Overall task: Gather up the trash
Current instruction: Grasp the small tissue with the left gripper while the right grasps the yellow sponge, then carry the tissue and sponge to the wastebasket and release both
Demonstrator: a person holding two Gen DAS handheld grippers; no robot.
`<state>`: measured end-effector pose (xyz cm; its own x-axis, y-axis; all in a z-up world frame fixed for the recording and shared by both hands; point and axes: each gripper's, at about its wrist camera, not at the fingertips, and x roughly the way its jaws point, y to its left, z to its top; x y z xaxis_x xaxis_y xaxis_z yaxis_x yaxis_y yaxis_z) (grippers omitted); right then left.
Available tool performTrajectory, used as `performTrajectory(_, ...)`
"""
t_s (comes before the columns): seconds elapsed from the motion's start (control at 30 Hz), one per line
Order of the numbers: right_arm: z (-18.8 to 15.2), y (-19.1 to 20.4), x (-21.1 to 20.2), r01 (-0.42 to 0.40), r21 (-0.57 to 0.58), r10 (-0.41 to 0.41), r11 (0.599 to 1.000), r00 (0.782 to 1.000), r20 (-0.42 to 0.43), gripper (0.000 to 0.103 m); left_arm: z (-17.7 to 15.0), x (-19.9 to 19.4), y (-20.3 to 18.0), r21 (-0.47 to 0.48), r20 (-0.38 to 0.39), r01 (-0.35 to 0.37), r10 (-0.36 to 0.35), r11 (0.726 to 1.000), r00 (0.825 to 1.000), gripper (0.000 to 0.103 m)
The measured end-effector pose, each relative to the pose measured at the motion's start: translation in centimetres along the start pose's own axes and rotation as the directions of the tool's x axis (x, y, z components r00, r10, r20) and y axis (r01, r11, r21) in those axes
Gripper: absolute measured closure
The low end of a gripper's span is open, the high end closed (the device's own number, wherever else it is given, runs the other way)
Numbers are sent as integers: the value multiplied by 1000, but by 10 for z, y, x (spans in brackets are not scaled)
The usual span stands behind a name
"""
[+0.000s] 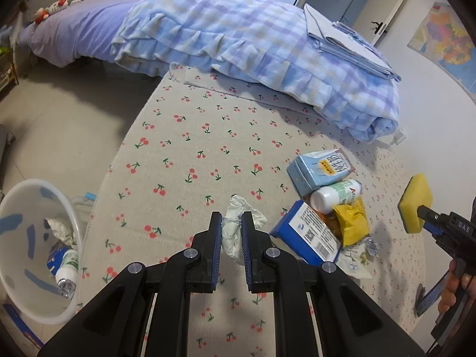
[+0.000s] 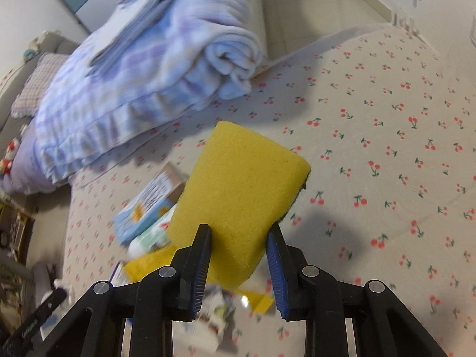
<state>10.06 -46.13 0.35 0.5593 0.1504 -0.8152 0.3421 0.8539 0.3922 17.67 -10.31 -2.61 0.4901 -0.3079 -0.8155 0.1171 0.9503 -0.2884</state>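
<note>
My left gripper (image 1: pixel 231 217) is shut on a crumpled white tissue (image 1: pixel 253 209), held just above the cherry-print mat (image 1: pixel 193 148). My right gripper (image 2: pixel 239 229) is shut on a yellow sponge (image 2: pixel 241 190), which it holds lifted off the mat. In the left wrist view that sponge (image 1: pixel 415 199) hangs at the far right, beyond the trash pile. The pile holds a light blue carton (image 1: pixel 319 168), a white bottle (image 1: pixel 336 195), a yellow packet (image 1: pixel 351 223) and a blue box (image 1: pixel 309 235). A white bin (image 1: pixel 17 253) stands at the lower left with a bottle (image 1: pixel 67 270) and crumpled paper (image 1: pixel 61 227) inside.
A checked blue blanket (image 1: pixel 238 38) with folded sheets (image 1: pixel 342 41) on top lies along the mat's far edge. Bare tiled floor (image 1: pixel 59 119) is left of the mat. A hand (image 1: pixel 455 285) grips the right tool at the right edge.
</note>
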Motion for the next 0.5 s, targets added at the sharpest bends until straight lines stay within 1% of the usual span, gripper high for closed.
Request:
performTrajectory(0.2, -19, 17, -18, -31, -61, 30, 998, 999, -21, 70, -8, -15, 7, 5, 8, 9, -9, 1000, 1000, 89)
performTrajectory(0.33, -30, 33, -20, -58, -86, 55, 995, 998, -40, 70, -11, -24, 17, -4, 16, 2, -2, 1000, 1000, 89)
performTrajectory(0.5, -43, 62, -19, -93, -138, 85, 986, 995, -60, 70, -13, -35, 36, -22, 24, -13, 14, 1000, 1000, 89)
